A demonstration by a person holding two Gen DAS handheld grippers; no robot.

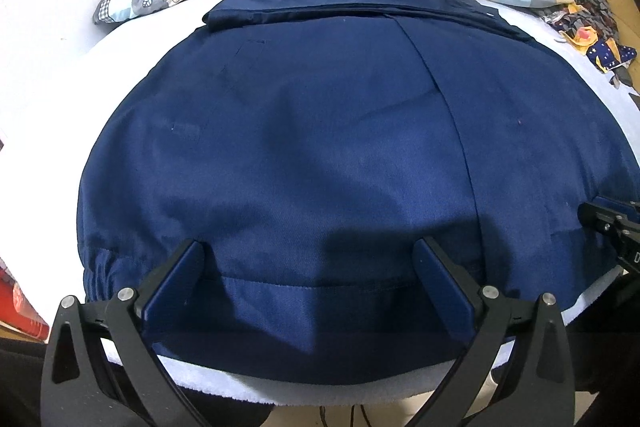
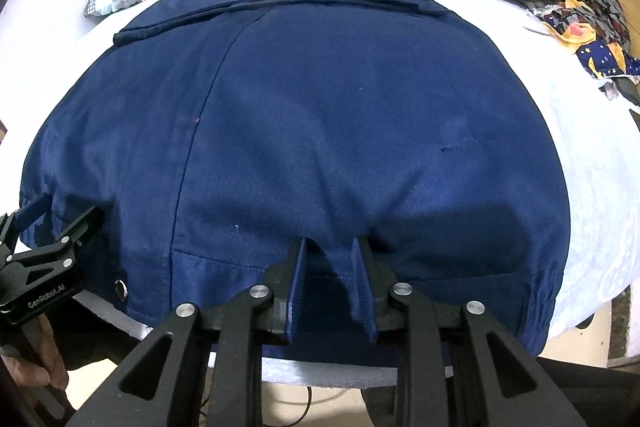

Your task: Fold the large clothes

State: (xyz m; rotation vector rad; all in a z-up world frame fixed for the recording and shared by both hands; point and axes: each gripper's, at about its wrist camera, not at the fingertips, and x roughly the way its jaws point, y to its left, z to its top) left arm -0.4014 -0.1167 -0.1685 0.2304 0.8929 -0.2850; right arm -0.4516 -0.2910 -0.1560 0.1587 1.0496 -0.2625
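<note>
Navy jacket (image 1: 320, 147) flat on white sheet (image 1: 48, 27); left tongs (image 1: 308, 267) spread

The only readable text is "GenRobot.AI", printed in pale letters on the side of the black plastic left gripper (image 2: 40, 227), seen at the left edge of the right wrist view. No other lettering is legible in either view.
</note>
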